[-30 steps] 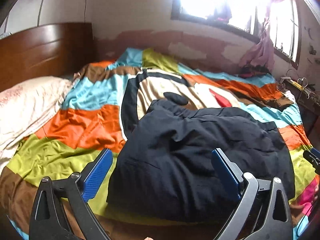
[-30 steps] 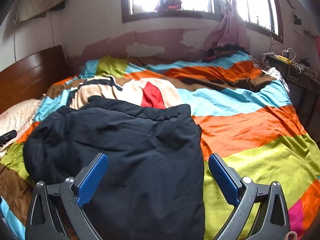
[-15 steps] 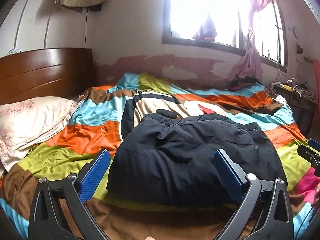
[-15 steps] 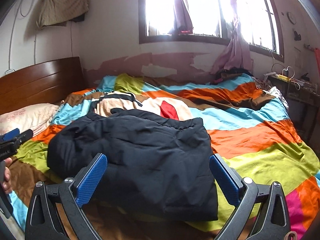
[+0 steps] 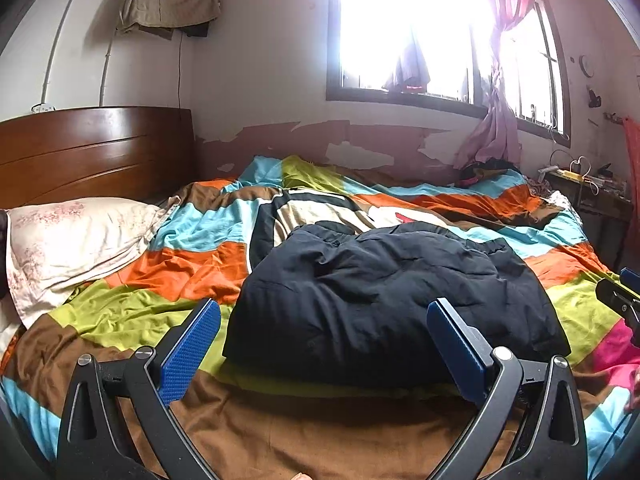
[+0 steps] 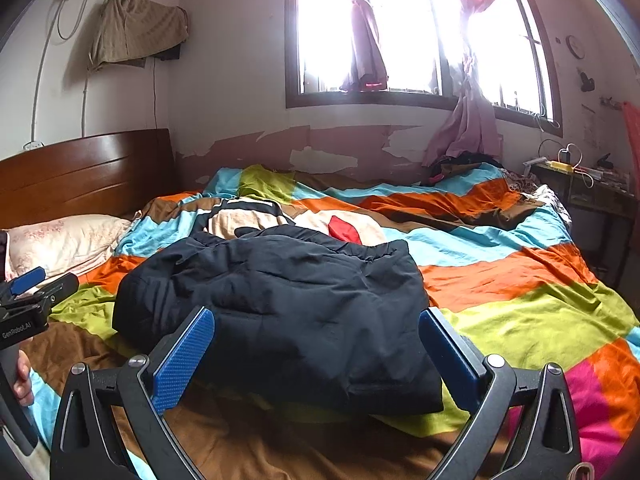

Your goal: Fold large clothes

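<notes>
A dark navy padded jacket [image 5: 384, 300] lies folded into a thick bundle in the middle of the bed, on a bright patchwork quilt [image 5: 160, 268]. The same jacket [image 6: 288, 308] fills the centre of the right wrist view. My left gripper [image 5: 324, 340] hovers open near the bed's front edge, short of the jacket, holding nothing. My right gripper [image 6: 316, 344] is open too, back from the jacket's near edge, its blue pads [image 6: 184, 356] wide apart. Each gripper shows at the edge of the other's view, the right gripper [image 5: 620, 296] and the left gripper [image 6: 28, 292].
A pale floral pillow [image 5: 68, 248] rests at the left by the wooden headboard [image 5: 92, 152]. Behind the bed is a bright window [image 6: 400, 28] with pink curtains. A cluttered side table [image 6: 588, 184] stands at the far right. More clothes [image 6: 460, 164] lie under the window.
Both grippers have pulled back and lifted away from the jacket, so more of the room and wall shows. The jacket stays folded on the quilt.
</notes>
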